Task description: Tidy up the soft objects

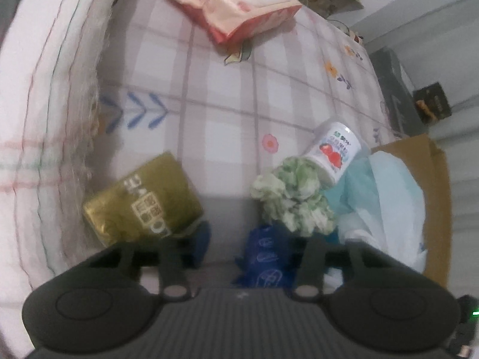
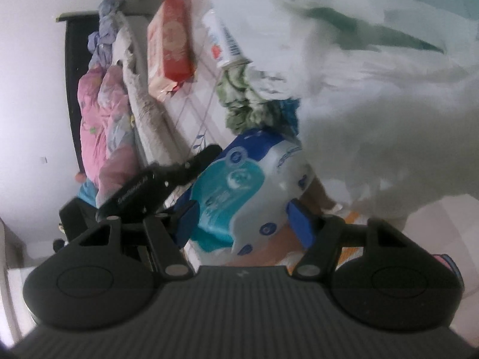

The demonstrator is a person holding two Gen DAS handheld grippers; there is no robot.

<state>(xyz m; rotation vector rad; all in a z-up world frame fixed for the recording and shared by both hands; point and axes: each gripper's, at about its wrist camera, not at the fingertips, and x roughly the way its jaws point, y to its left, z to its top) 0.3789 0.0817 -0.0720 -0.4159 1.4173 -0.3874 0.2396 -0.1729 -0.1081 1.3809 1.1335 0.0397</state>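
While gold print blurs, right claw (image 2: pixel 242 227) clasps blue-white pack (image 2: pixel 239 191).

a broad bare stretch of the checked bedsheet (image 1: pixel 227 89) lies open between the pink packet (image 1: pixel 230 3) at the far end and the gold packet (image 1: pixel 143 200) near the left. on the right the way is crowded: a green scrunchie (image 1: pixel 293 197) touches a toppled white bottle (image 1: pixel 333 149), with white plastic bags (image 1: pixel 386 197) in a cardboard box (image 1: pixel 434 179) just beside them. at the left a folded blanket (image 1: pixel 54 119) walls off the edge.
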